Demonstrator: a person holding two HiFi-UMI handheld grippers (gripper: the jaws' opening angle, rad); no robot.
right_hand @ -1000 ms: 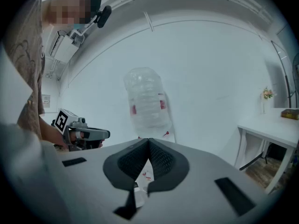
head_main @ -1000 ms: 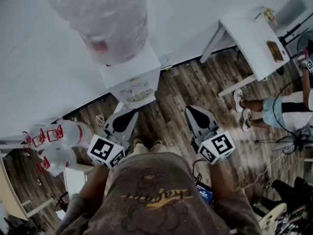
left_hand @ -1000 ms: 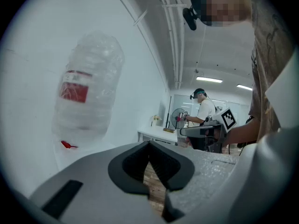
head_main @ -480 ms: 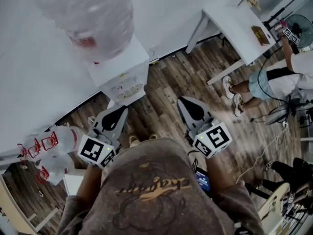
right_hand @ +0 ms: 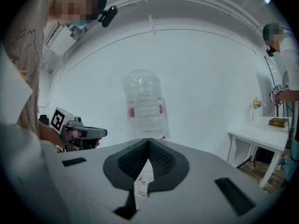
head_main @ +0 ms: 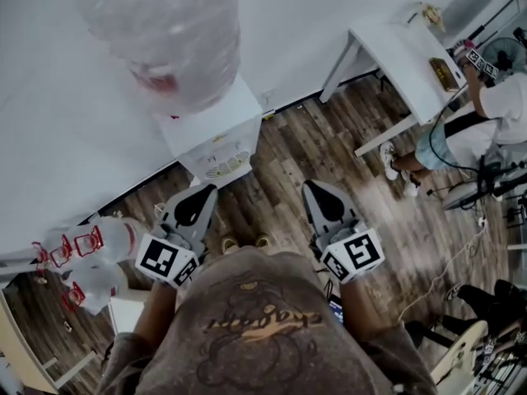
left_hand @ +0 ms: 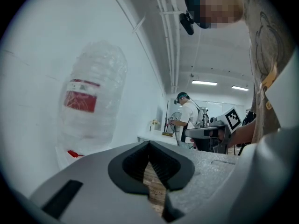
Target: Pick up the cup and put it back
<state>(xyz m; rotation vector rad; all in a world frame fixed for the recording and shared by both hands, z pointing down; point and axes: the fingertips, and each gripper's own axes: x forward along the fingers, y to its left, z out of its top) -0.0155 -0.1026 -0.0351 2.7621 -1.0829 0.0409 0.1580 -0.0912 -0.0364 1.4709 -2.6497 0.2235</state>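
Water dispenser against wall, bottle on top; white table right; spare bottles left.

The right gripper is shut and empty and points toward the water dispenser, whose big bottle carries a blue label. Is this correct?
Not quite: the label on the bottle is red, not blue, as the right gripper view shows. The right gripper is indeed shut and empty, and it points toward the water dispenser.
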